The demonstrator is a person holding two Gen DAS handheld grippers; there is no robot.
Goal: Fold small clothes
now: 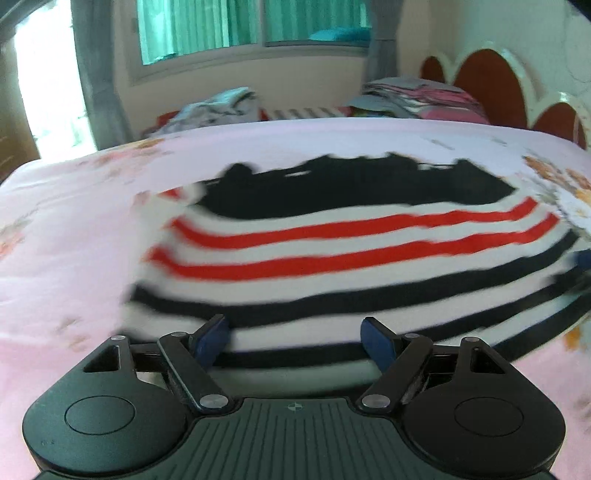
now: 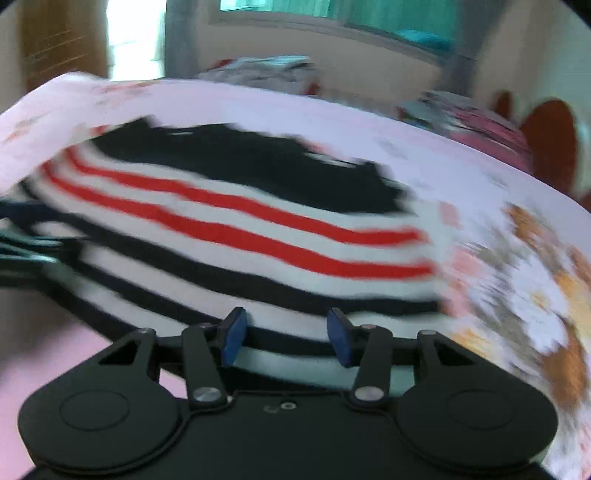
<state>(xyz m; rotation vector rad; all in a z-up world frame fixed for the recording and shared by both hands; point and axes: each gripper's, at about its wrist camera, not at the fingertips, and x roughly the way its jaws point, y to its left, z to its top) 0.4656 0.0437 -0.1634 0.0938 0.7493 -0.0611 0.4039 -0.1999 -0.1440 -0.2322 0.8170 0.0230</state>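
Note:
A small striped garment lies flat on the pink floral bedsheet: white with red and black stripes and a solid black far part. It also shows in the right wrist view. My left gripper is open, its blue pads just above the garment's near edge. My right gripper is open, also over the near edge, holding nothing. The other gripper's fingers show at the left edge of the right wrist view, beside the garment. Both views are motion-blurred.
Piles of other clothes and folded bedding lie at the far side of the bed. A red and white headboard stands at the right. A window with green curtains is on the far wall.

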